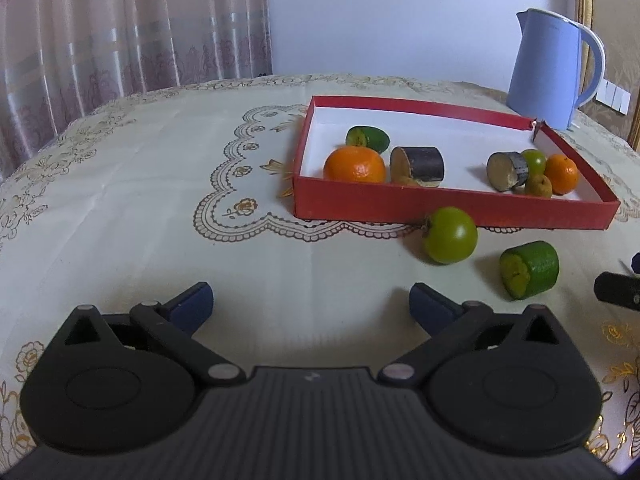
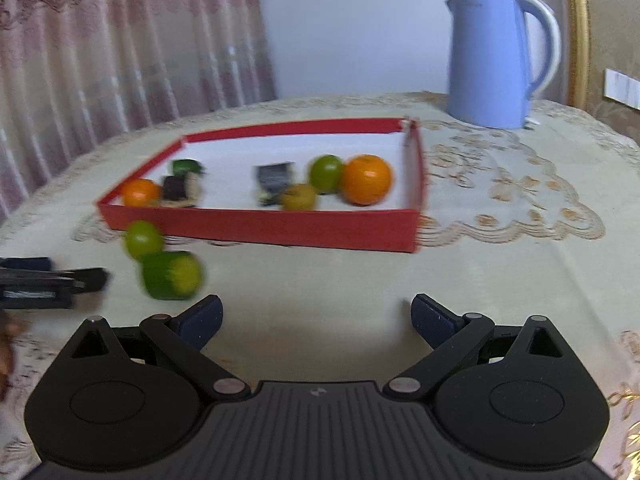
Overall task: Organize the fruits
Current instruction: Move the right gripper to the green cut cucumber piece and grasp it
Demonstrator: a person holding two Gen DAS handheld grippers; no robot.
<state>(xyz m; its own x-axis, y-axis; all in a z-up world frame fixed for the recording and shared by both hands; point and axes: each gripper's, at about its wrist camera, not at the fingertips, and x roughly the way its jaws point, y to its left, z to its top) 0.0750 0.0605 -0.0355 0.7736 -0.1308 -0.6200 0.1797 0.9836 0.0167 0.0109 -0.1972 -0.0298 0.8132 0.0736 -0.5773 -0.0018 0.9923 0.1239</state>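
A red tray (image 1: 440, 204) with a white floor holds two oranges (image 1: 354, 164), green fruits and two dark cut pieces (image 1: 420, 164). On the cloth in front of it lie a round green fruit (image 1: 450, 235) and a cut green piece (image 1: 529, 269). My left gripper (image 1: 310, 306) is open and empty, low over the cloth, left of those two. My right gripper (image 2: 316, 318) is open and empty; the tray (image 2: 280, 226), the green fruit (image 2: 143, 239) and the cut green piece (image 2: 172, 275) lie ahead to its left. The right wrist view is blurred.
A blue kettle (image 1: 550, 68) stands behind the tray at the back right; it also shows in the right wrist view (image 2: 490, 60). A cream embroidered tablecloth (image 1: 160, 200) covers the table. Pink curtains hang at the back left. The left gripper's fingers (image 2: 44, 280) show at the right view's left edge.
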